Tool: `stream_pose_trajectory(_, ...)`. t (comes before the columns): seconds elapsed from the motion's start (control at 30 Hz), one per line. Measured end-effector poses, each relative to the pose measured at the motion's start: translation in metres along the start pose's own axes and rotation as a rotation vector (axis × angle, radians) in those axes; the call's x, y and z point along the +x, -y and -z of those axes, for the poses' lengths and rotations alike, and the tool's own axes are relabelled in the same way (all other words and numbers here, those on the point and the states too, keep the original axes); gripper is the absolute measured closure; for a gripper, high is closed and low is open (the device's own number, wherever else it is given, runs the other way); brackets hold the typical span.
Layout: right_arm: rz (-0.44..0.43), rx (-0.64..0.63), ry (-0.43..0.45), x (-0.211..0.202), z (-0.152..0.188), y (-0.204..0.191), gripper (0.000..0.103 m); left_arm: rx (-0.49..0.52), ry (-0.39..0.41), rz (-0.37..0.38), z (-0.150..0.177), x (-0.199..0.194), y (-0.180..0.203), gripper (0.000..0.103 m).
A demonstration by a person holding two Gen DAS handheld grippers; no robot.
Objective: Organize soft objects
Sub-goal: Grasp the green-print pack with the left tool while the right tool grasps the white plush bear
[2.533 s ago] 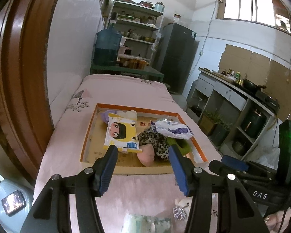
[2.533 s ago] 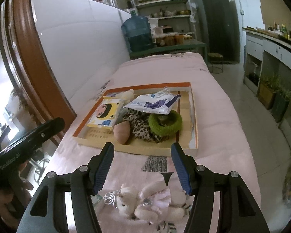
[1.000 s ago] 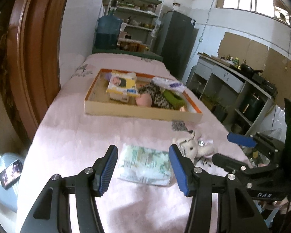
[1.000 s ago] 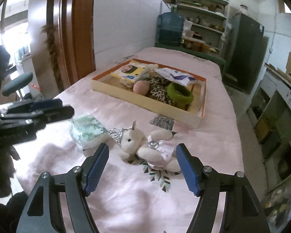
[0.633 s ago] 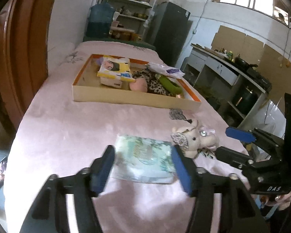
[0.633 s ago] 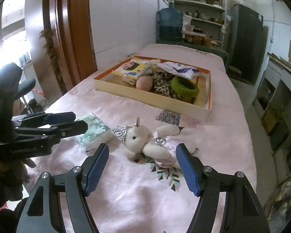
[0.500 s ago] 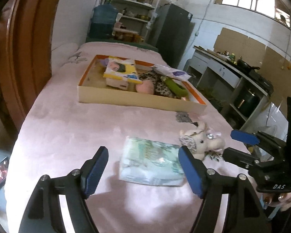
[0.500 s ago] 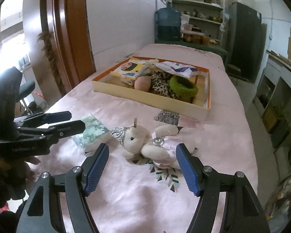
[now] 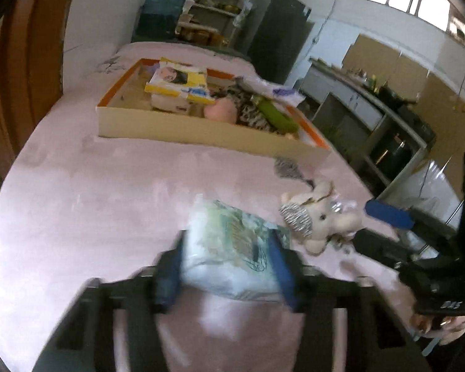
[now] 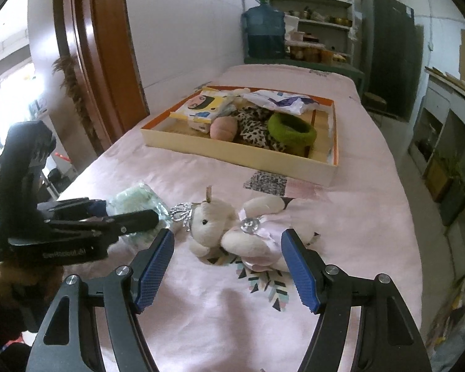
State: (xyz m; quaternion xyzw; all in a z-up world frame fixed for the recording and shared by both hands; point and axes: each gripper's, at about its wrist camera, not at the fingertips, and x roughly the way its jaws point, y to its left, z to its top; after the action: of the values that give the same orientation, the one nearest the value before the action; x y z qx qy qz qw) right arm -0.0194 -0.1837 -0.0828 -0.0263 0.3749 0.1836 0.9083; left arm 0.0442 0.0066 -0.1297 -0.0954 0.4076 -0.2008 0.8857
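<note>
Left wrist view: your left gripper [image 9: 229, 266] has dropped onto the pale green, soft plastic tissue pack [image 9: 232, 248] and its jaws are closing, the pack now between them (blurred, contact unclear), so pickup has begun.

Right wrist view: your right gripper [image 10: 226, 268] stays wide, empty, the cream plush toy [image 10: 232, 229] just ahead.

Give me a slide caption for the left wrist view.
Left claw closing around a green tissue pack on the pink bed, plush toy beside it, tray beyond.
</note>
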Motion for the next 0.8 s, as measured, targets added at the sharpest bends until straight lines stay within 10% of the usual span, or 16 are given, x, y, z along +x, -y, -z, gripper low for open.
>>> stream_pose_trajectory(0.6, 0.006, 0.010, -0.027, 0.014, -0.008, 0.007, 0.029, 0.031, 0.191, 0.014, -0.021, -0.048, 0.011, 0.080)
stream_pose_trajectory(0.8, 0.002, -0.244, -0.088, 0.025, -0.015, -0.010, 0.028, 0.012, 0.188, 0.023, -0.027, -0.049, 0.004, 0.080)
